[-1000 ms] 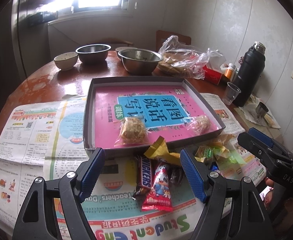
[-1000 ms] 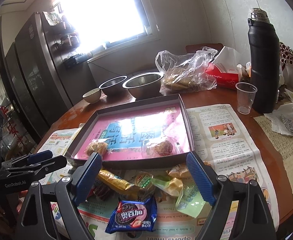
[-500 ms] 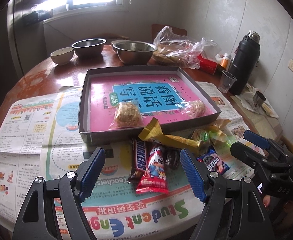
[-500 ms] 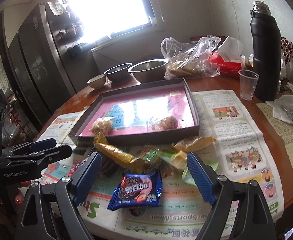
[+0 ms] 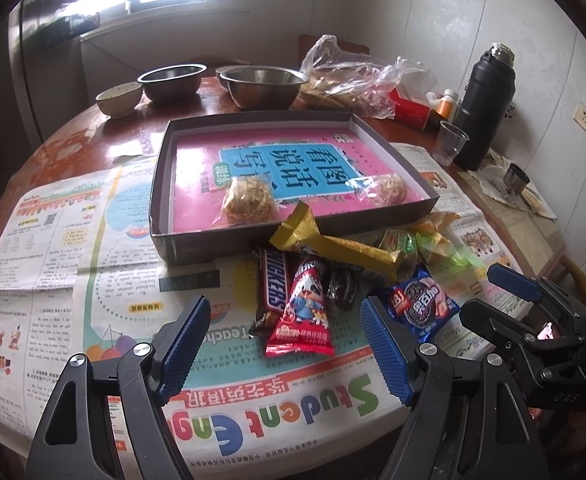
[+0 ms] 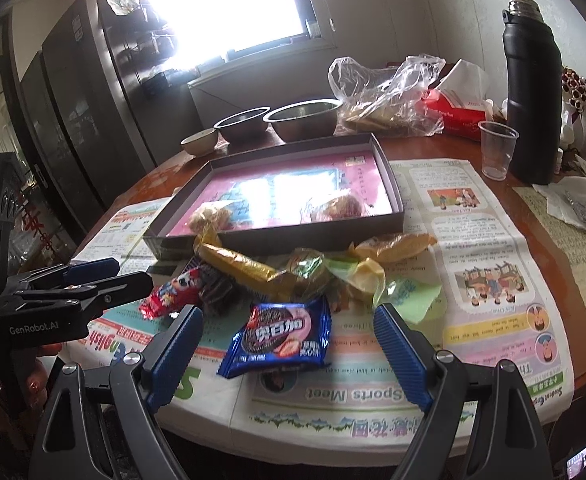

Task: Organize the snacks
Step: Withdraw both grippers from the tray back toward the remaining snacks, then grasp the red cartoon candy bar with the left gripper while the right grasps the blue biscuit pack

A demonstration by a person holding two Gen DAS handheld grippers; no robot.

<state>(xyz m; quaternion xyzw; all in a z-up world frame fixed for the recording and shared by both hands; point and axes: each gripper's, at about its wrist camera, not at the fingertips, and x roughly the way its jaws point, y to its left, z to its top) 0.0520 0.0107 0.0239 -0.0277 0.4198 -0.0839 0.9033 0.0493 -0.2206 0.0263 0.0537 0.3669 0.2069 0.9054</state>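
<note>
With both tools gaping and empty, the right tool (image 6: 287,346) should straddle the blue cookie packet (image 6: 279,336) squarely, the left tool (image 5: 283,344) the red packet (image 5: 303,314), before lifting them into the tray (image 5: 165,184).

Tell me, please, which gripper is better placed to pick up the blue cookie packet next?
Probably the right gripper: the blue cookie packet lies centred between its open fingers. The left gripper frames the red snack packet instead.

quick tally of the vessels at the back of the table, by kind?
Steel bowls: 2
Ceramic bowl: 1
Clear plastic cup: 1
Black flask: 1
Total: 5
</note>
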